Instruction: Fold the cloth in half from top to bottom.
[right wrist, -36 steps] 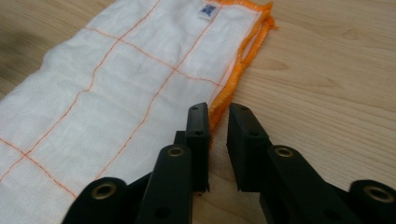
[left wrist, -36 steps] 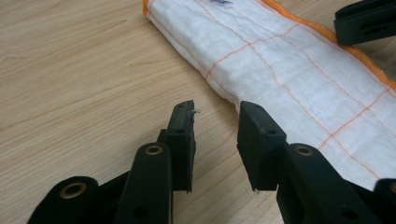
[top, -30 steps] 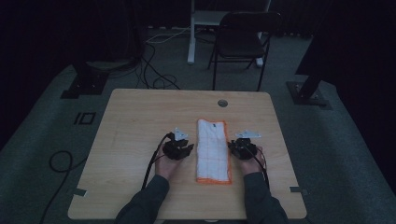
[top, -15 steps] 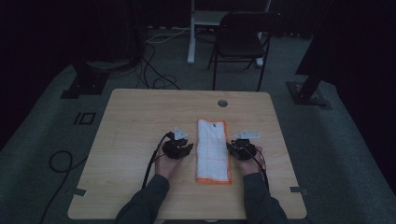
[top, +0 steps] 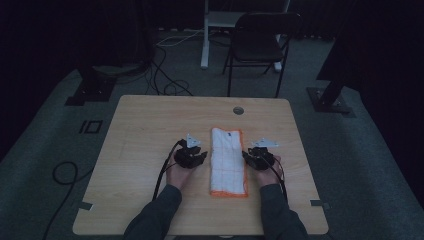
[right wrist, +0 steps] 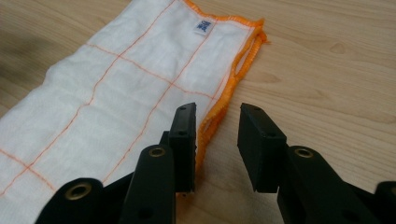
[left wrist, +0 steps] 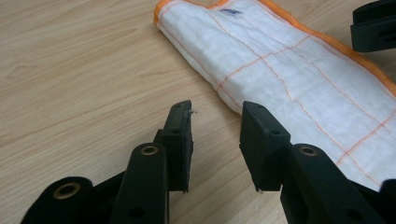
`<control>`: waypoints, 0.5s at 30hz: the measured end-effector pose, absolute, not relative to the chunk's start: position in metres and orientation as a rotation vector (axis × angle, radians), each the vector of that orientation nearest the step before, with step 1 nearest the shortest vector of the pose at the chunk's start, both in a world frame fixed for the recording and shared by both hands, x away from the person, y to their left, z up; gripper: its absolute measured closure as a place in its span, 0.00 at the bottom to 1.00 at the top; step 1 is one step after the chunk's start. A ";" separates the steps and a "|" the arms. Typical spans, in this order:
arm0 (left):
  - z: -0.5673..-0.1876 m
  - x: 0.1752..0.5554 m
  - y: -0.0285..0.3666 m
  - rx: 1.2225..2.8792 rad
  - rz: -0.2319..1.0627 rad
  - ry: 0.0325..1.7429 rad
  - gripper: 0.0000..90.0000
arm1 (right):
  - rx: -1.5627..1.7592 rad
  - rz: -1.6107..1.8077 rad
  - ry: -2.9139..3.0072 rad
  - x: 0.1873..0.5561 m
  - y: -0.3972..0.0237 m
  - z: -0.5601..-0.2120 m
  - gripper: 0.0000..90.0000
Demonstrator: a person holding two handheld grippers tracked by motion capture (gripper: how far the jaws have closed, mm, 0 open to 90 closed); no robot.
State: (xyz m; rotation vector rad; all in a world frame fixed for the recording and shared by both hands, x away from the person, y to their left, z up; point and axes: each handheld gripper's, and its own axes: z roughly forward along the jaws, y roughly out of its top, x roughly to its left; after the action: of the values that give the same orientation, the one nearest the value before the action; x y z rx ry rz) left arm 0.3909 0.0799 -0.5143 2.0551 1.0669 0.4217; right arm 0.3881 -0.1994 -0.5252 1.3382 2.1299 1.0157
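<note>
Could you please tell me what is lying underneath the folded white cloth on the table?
The cloth lies flat on the bare wooden table, between the two open grippers. It seems folded on itself; whether anything is tucked between or beneath its layers cannot be seen.

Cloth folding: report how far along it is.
Done: the white cloth with its orange edge lies as a narrow folded strip on the table. In hand: nothing; the left gripper and right gripper sit at its two long sides, their jaws have just been opening, and neither pinches the fabric. Left: probably another fold across the strip's length, though that is a guess from its long shape.
</note>
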 end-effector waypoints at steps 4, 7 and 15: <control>-0.514 0.394 0.079 2.048 0.426 1.071 0.71 | 1.340 1.018 2.126 0.391 -0.197 -0.524 0.73; -0.514 0.396 0.079 2.043 0.427 1.075 0.70 | 1.337 1.019 2.125 0.392 -0.195 -0.524 0.73; -0.515 0.403 0.077 2.034 0.427 1.089 0.69 | 1.348 1.019 2.124 0.400 -0.188 -0.524 0.72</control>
State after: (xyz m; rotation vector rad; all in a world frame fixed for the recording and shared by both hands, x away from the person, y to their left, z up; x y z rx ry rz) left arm 0.4033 0.0774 -0.5152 2.0345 1.0890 0.4274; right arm 0.4002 -0.1883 -0.5243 1.3476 2.1241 1.0187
